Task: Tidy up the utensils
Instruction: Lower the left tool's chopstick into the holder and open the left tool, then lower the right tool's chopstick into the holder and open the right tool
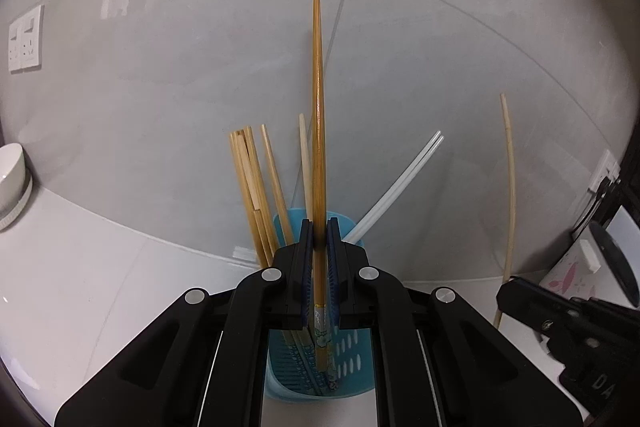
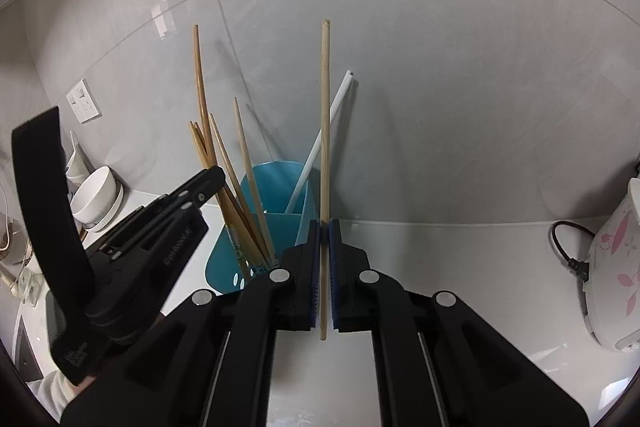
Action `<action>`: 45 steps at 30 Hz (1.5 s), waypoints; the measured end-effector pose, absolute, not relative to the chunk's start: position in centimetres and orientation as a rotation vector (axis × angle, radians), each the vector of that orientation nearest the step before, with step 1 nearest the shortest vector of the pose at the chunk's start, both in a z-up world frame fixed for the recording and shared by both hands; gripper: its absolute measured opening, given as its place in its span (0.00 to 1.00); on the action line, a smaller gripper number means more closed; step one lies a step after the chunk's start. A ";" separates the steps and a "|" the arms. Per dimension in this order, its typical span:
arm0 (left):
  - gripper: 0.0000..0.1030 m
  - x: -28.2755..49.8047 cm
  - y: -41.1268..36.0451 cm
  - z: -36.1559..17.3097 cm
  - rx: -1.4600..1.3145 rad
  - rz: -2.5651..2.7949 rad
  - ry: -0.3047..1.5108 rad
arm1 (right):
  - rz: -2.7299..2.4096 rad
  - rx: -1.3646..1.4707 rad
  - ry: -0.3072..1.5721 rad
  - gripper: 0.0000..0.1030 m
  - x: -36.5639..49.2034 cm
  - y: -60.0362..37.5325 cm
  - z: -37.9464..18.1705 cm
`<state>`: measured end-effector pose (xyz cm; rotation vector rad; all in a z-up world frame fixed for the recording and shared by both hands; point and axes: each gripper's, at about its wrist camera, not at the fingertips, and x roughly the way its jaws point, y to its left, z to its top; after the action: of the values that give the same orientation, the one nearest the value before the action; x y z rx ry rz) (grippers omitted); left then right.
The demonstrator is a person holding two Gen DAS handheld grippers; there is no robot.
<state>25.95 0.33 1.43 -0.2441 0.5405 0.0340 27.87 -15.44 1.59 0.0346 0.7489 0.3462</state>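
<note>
A blue plastic utensil holder (image 1: 352,347) (image 2: 272,187) stands on the white counter against the tiled wall. It holds several wooden chopsticks (image 1: 252,187) (image 2: 248,167) and two white chopsticks (image 1: 400,187) (image 2: 320,143). My left gripper (image 1: 320,231) is shut on a dark brown chopstick (image 1: 318,107), upright, its patterned lower end inside the holder. My right gripper (image 2: 325,227) is shut on a pale wooden chopstick (image 2: 325,107), held upright just right of the holder, its lower end above the counter. That chopstick (image 1: 510,187) and the right gripper (image 1: 568,323) show in the left wrist view.
A white bowl (image 1: 10,179) (image 2: 94,195) sits at the far left. A white rice cooker with pink flowers (image 2: 616,267) and its black cord (image 2: 568,255) stand at the right. Wall sockets (image 1: 26,39) are on the tiles at left.
</note>
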 end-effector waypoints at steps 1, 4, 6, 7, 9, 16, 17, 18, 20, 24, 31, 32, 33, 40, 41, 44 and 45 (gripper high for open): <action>0.06 26.1 0.3 1.1 -0.238 0.034 0.542 | 0.346 0.036 0.748 0.03 27.9 -15.4 1.5; 0.06 26.3 0.1 0.4 -0.230 0.033 0.551 | 0.348 0.035 0.755 0.03 27.9 -15.1 1.3; 0.06 26.5 0.1 0.2 -0.228 0.029 0.557 | 0.351 0.032 0.757 0.03 27.9 -14.9 1.2; 0.06 26.5 0.0 0.1 -0.220 0.031 0.561 | 0.351 0.030 0.756 0.03 27.9 -15.1 1.3; 0.06 26.6 -0.1 0.0 -0.210 0.021 0.575 | 0.353 0.029 0.759 0.03 27.9 -15.1 1.2; 0.08 26.3 -0.5 0.5 -0.131 0.031 0.603 | 0.356 0.028 0.761 0.03 28.0 -15.4 1.2; 0.08 26.2 -0.5 0.6 -0.118 0.028 0.610 | 0.357 0.028 0.761 0.03 28.0 -15.4 1.2; 0.10 26.0 -0.4 0.7 -0.110 0.025 0.622 | 0.358 0.027 0.760 0.03 28.0 -15.4 1.2; 0.18 25.6 -0.1 0.9 -0.101 0.025 0.646 | 0.359 0.027 0.758 0.03 28.0 -15.4 1.2; 0.43 24.5 0.9 1.4 -0.092 0.039 0.677 | 0.370 0.038 0.749 0.03 28.1 -15.3 1.3; 0.79 23.3 3.2 2.1 -0.096 0.077 0.720 | 0.414 0.061 0.718 0.04 28.4 -14.5 1.2; 0.81 23.3 3.5 2.2 -0.095 0.084 0.724 | 0.422 0.063 0.711 0.04 28.4 -14.3 1.2; 0.85 23.1 3.9 2.2 -0.091 0.098 0.723 | 0.432 0.066 0.699 0.04 28.5 -14.0 1.1; 0.94 22.2 5.9 2.2 -0.102 0.122 0.727 | 0.480 0.081 0.650 0.04 28.9 -12.1 0.6; 0.94 22.4 5.3 2.1 -0.100 0.124 0.731 | 0.483 0.083 0.637 0.04 28.9 -11.8 0.5; 0.94 22.5 5.6 1.9 -0.103 0.126 0.745 | 0.488 0.084 0.611 0.04 29.1 -11.0 0.2; 0.94 22.4 5.8 1.8 -0.102 0.126 0.748 | 0.486 0.084 0.606 0.04 29.3 -10.8 0.1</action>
<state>22.40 5.79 1.81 -0.1019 0.7480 0.1261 29.25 -10.79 0.06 0.0840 0.6061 0.4858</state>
